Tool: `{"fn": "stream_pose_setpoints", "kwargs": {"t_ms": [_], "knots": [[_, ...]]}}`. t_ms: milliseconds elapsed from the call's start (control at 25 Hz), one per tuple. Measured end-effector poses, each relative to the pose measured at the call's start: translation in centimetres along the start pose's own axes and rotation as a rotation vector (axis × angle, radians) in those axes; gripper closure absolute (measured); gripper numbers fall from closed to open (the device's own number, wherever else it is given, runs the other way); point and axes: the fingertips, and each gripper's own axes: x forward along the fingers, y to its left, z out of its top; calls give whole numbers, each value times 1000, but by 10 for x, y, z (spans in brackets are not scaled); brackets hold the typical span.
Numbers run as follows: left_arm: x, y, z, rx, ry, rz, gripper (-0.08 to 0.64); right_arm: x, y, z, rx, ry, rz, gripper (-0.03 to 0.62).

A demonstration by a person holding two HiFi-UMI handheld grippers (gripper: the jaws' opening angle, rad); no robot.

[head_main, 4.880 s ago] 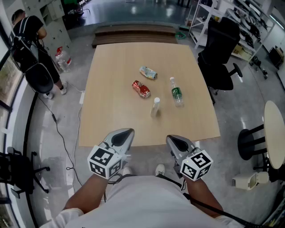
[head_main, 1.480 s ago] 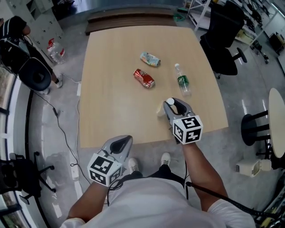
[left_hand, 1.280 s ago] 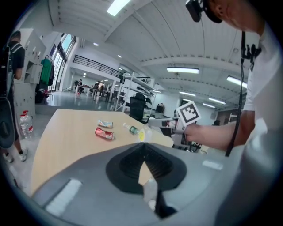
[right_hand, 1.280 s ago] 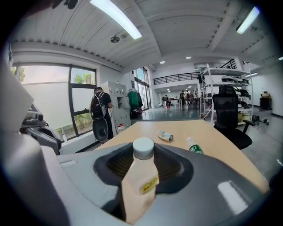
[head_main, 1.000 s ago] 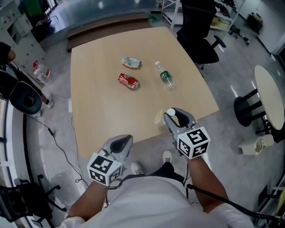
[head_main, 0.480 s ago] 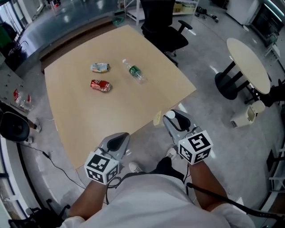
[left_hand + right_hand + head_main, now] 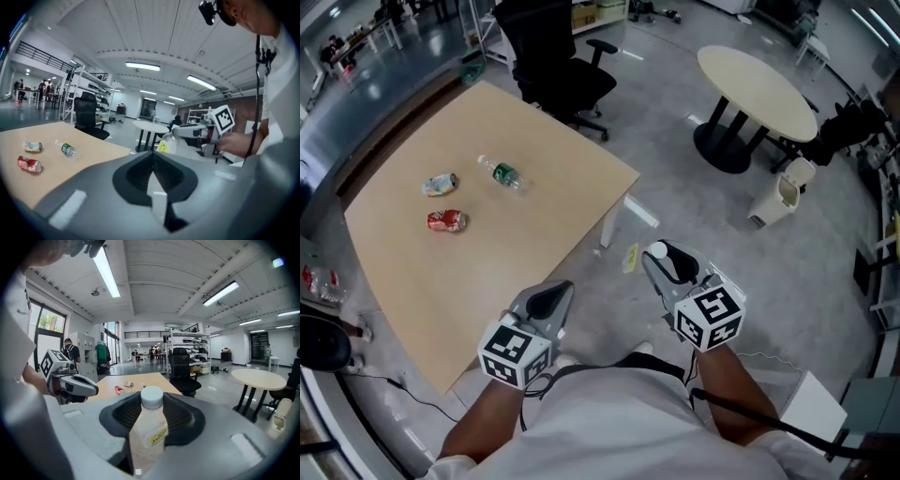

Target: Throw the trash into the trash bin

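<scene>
Table (image 7: 487, 272): a can (image 7: 445, 221) lay on it.
Left gripper (image 7: 555, 292): jaws were pressed together, with nothing in them.
Right gripper (image 7: 664, 261): squeezed a bottle (image 7: 147, 427), out over the floor.
Bin (image 7: 786, 193): stood beside a round table (image 7: 759, 80), well apart from the bottle.

No words or numbers can be read anywhere. The yellow label on the bottle (image 7: 151, 427), lower centre of the right gripper view, carries dark print too blurred to make out. On the bench (image 7: 487, 253), upper left of the head view, the red can (image 7: 446, 221) and green-labelled bottle (image 7: 503, 175) are too small to read.
</scene>
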Motion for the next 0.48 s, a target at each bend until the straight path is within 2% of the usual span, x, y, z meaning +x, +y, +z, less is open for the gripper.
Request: {"fn": "stream_pose_setpoints", "kwargs": {"t_ms": [480], "knots": [[112,-76,19,89,21,-199,552,-88,-101,-34,57,-22,-208,449]]}}
